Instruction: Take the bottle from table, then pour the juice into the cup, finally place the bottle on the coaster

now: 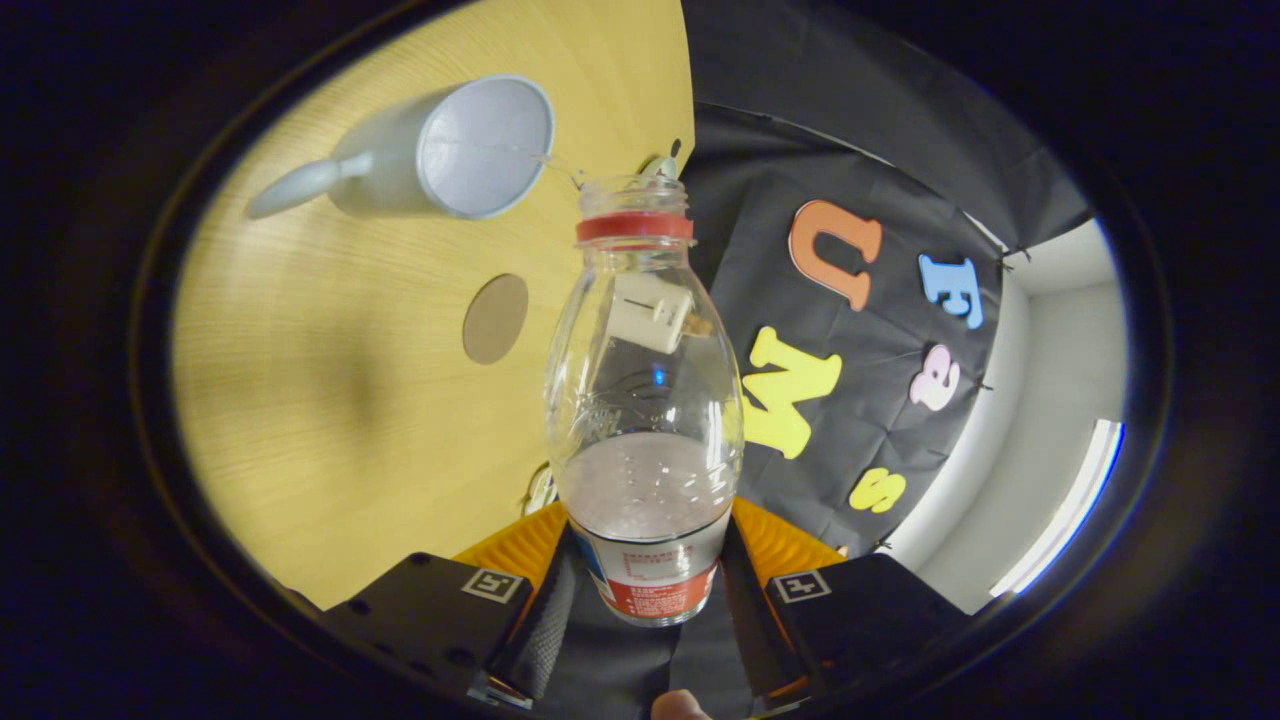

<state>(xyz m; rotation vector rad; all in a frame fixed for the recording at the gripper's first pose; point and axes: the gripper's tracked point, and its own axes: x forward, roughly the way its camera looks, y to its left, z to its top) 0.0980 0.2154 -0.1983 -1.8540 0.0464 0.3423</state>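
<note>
I have the hand-held gripper (645, 590) rolled well over to one side, so its 2 fingers (545, 625) point out level rather than down. The fingers sit close together, 1 on each side of the bottle (645, 400), and both press against its lower part at the label. The grip looks firm, with the bottle lying straight out along the line of the fingers, neck away from me. Just behind the fingers, low between them, I can see the tip of a finger of my holding hand (682, 706).
</note>
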